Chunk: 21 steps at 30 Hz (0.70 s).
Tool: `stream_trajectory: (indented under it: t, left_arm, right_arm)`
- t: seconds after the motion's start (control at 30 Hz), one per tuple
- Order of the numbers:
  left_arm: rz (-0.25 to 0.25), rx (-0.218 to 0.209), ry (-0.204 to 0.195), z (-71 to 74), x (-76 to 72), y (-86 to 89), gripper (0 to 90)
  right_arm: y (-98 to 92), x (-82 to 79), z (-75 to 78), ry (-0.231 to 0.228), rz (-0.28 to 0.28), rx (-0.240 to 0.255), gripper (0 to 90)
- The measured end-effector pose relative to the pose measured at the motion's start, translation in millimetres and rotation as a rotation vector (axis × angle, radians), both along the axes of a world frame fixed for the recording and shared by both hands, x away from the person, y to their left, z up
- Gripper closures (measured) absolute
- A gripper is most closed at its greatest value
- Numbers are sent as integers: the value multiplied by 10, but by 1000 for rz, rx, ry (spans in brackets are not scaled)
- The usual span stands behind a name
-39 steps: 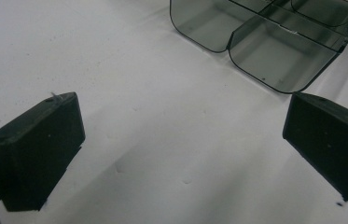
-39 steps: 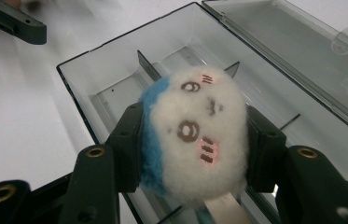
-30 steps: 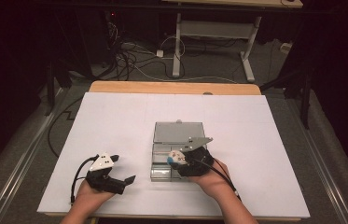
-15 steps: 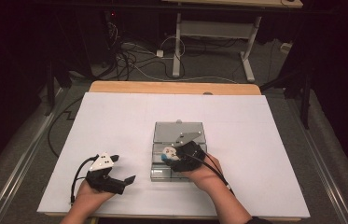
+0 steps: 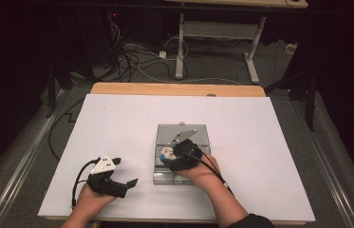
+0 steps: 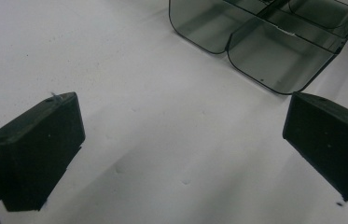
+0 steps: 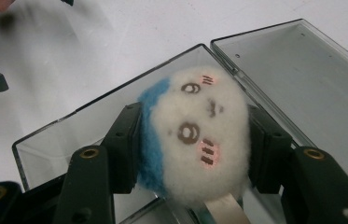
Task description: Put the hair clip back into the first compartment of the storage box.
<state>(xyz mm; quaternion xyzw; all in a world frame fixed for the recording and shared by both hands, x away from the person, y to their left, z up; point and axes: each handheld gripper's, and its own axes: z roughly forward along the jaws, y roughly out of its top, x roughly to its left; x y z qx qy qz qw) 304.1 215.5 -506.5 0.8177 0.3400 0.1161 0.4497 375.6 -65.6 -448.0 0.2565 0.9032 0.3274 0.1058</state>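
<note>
Smoked-plastic box (image 5: 182, 153) lies open with your right gripper (image 5: 171, 154) over a near compartment, pads clamped on the white-and-blue plush face (image 7: 195, 133) – release into the box is left, I judge – left gripper (image 5: 128, 176) rests wide and empty on the white table (image 5: 117, 123)

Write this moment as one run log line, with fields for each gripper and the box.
right gripper: shut on plush toy, over clear box | left gripper: open, holds nothing, above white table | clear box: open
</note>
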Motion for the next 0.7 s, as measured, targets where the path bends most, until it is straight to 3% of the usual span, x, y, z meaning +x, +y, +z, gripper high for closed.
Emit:
stream_trajectory:
  t: [0.7]
  left_arm:
    - [-2, -3, -1, 1, -1, 6, 0]
  right_arm:
    - [128, 103, -58, 20, -4, -26, 441]
